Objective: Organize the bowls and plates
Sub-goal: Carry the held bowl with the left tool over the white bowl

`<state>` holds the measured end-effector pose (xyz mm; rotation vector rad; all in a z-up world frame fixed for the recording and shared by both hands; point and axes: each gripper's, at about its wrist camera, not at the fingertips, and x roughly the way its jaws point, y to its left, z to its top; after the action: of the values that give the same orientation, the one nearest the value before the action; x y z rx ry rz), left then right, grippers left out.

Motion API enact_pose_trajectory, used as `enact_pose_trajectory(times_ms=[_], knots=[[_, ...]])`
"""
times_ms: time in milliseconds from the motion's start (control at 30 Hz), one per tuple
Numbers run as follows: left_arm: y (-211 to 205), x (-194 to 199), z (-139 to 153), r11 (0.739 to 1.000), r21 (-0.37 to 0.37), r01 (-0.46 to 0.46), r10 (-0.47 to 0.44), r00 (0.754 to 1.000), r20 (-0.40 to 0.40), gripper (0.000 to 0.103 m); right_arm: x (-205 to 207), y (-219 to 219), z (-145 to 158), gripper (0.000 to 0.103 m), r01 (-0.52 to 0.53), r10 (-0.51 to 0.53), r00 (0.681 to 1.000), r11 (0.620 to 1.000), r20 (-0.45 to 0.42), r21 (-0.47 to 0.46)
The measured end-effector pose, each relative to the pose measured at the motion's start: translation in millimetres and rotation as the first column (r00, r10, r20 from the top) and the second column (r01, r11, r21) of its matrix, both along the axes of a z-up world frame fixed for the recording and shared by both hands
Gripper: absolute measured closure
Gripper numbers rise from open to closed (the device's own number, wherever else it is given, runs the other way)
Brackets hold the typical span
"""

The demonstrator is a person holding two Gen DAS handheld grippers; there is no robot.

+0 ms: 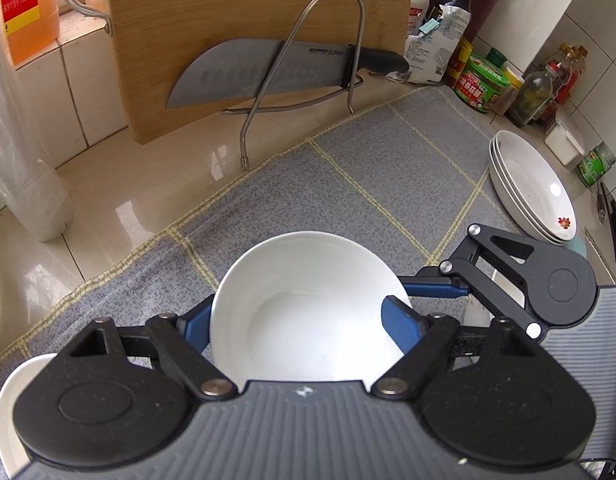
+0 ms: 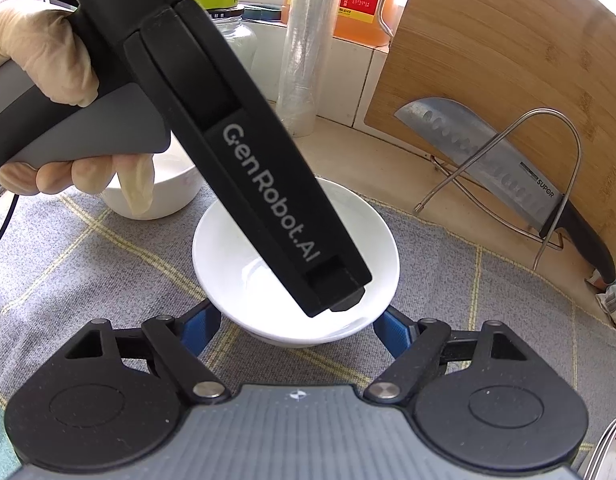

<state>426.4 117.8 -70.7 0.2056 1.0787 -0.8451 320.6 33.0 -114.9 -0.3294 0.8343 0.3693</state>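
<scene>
A white bowl rests on the grey checked mat, and both grippers are around it. My left gripper straddles it: the left blue pad disappears behind the rim and the right pad lies against the rim, so it is shut on the bowl. In the right wrist view the same bowl sits between the blue fingers of my right gripper. Their tips run under the rim on both sides, and contact is unclear. The left gripper's black body, held by a gloved hand, covers the bowl's middle.
A second white bowl stands on the mat's left. Stacked white plates lie at the right. Behind are a wooden cutting board, a knife in a wire rack, and sauce bottles and jars.
</scene>
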Motion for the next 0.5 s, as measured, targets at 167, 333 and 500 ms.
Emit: enact_pose_trajectory(times_ms=[167, 333, 500], knots=[[-1.3, 3.2, 0.1, 1.000, 0.002, 0.009, -0.009, 1.000, -0.008, 0.019, 1.7, -1.3, 0.9, 0.017, 0.000, 0.000, 1.000, 1.000, -0.004, 0.005], [-3.3, 2.2, 1.2, 1.000, 0.009, 0.018, -0.018, 1.000, -0.011, 0.019, 2.1, -3.1, 1.4, 0.017, 0.001, -0.001, 1.000, 1.000, -0.008, 0.010], [-2.0, 0.0, 5.7, 1.000, 0.000, 0.015, -0.015, 1.000, -0.009, 0.019, 0.7, -5.4, 4.8, 0.017, -0.005, 0.005, 1.000, 1.000, -0.001, 0.009]])
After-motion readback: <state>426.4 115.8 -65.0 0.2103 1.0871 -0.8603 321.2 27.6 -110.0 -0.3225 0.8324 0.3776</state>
